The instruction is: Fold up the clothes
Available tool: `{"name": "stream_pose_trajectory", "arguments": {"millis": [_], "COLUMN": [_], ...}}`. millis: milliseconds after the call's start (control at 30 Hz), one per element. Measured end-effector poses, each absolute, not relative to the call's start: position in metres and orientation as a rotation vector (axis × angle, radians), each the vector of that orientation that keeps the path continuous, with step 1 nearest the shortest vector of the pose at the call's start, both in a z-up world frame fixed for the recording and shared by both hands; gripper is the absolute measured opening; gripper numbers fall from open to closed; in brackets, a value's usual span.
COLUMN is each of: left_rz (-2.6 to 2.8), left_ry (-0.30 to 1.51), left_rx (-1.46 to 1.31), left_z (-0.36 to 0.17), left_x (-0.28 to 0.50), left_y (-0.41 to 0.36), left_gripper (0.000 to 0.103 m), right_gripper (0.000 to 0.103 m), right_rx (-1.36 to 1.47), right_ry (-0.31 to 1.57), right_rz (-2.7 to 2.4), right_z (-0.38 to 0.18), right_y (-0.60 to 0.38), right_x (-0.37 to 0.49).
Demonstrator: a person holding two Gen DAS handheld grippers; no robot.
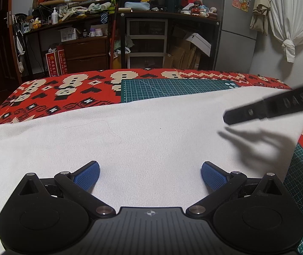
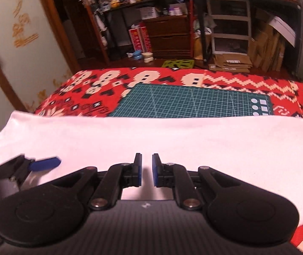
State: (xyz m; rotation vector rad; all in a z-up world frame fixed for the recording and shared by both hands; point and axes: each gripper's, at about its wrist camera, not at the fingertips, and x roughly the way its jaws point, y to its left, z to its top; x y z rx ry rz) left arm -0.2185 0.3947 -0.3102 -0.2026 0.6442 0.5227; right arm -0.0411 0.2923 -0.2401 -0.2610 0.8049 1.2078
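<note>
We see the smooth white cloth garment lying flat across the green gridded cutting mat, its far edge straight. Whether that edge is a fold we cannot tell. Our left tool gapes wide at 6 o'clock; our right tool is nearly together, gripping nothing.

Left claw spread wide, right claw apparently nearly closed, empty
</note>
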Motion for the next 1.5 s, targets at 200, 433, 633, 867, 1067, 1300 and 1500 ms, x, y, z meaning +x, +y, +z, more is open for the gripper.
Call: {"name": "stream_pose_trajectory", "arguments": {"millis": [200,433,633,867,1067,1300,1500], "left_rz": [0.523,0.522,0.522,0.523,0.520,0.526,0.560], "left_ry": [0.644,0.644,0.644,0.647,0.681,0.701,0.734], "left_rx": [-0.203,-0.203,-0.203,-0.203,-0.198,-0.425,-0.550], "left_z": [-0.310,-0.310,-0.311,-0.310,-0.306,-0.287,-0.276], "left_x": [-0.218,-0.218,-0.219,-0.217,-0.217,-0.253,-0.308], "left_y": [0.395,0.395,0.395,0.395,0.393,0.418,0.450], "left_gripper": [0.103,0.103,0.103,0.103,0.103,0.094,0.046], "right_gripper": [0.012,0.018,0.021,0.027,0.029,0.030,0.026], "right_rx": [-0.266,-0.301,-0.298,-0.273,-0.240,-0.227,-0.261], "right_ry": [0.848,0.837,0.850,0.833,0.828,0.811,0.828], "right_rz": [1.227,1.230,1.192,1.140,1.098,1.104,1.162], "right_z": [-0.240,-0.229,-0.223,-0.215,-0.215,-0.204,-0.214], "right_y": [0.272,0.247,0.228,0.218,0.228,0.240,0.257], "right_x": [-0.054,-0.060,-0.059,-0.068,-0.070,-0.072,-0.094]}}
